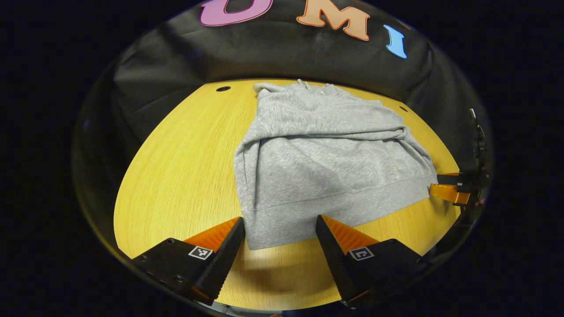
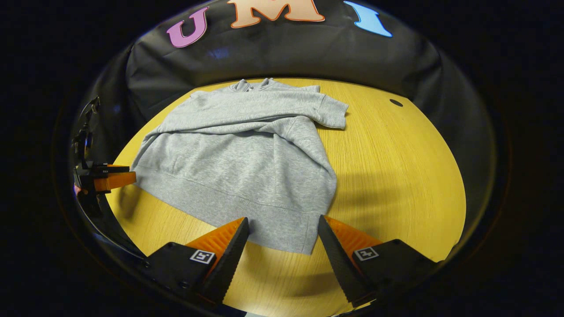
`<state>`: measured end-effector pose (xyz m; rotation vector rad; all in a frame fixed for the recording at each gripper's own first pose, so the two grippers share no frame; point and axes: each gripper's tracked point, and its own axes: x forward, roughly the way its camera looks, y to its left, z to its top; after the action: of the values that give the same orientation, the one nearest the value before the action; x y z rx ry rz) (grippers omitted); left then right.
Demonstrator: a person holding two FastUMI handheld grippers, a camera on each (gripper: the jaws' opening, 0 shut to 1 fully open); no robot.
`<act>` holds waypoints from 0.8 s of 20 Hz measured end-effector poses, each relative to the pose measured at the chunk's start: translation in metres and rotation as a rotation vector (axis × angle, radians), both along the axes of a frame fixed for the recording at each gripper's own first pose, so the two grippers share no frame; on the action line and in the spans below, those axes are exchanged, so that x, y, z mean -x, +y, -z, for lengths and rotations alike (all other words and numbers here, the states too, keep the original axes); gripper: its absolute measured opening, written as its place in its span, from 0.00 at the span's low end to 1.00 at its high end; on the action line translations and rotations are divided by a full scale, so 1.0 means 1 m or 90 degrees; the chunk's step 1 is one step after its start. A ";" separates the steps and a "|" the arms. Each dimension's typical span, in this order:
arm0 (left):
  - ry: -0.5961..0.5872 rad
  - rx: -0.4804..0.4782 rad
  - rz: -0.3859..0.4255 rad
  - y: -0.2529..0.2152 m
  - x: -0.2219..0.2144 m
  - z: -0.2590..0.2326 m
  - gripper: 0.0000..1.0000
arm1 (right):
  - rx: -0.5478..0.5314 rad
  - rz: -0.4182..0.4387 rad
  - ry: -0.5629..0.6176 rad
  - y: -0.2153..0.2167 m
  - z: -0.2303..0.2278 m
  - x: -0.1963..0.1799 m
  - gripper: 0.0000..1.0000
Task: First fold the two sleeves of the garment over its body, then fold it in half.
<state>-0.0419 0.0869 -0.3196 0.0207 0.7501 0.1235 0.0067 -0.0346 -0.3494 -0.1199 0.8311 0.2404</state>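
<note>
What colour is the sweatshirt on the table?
The sweatshirt is plain light grey, with no pattern; it shows best in the right gripper view.

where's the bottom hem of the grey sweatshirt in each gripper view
Left gripper view: the hem runs across the lower middle, between the left gripper fingers.
Right gripper view: the hem slants from left down to centre, ending between the right gripper fingers.
Shared landmark: the sweatshirt's neck at the wooden table's far edge.

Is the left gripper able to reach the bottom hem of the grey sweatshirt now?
Probably yes. The left gripper is open, with the hem of the sweatshirt lying between its fingers on the table; nothing is in the way.
</note>
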 end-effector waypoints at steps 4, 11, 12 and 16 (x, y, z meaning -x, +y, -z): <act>-0.007 -0.011 -0.014 0.003 -0.002 0.002 0.97 | 0.019 0.000 -0.006 0.000 0.002 0.001 0.97; -0.042 -0.001 -0.006 -0.006 -0.012 0.003 0.72 | 0.005 -0.007 0.005 0.007 0.005 0.001 0.62; -0.045 0.010 -0.007 -0.009 -0.015 0.003 0.56 | -0.004 -0.006 0.011 0.012 0.006 0.001 0.62; -0.048 0.044 -0.003 -0.018 -0.024 0.002 0.07 | -0.013 -0.004 0.013 0.020 0.005 0.000 0.12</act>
<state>-0.0183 0.0690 -0.3217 -0.0511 0.6782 0.1022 0.0068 -0.0146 -0.3548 -0.1005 0.8490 0.2558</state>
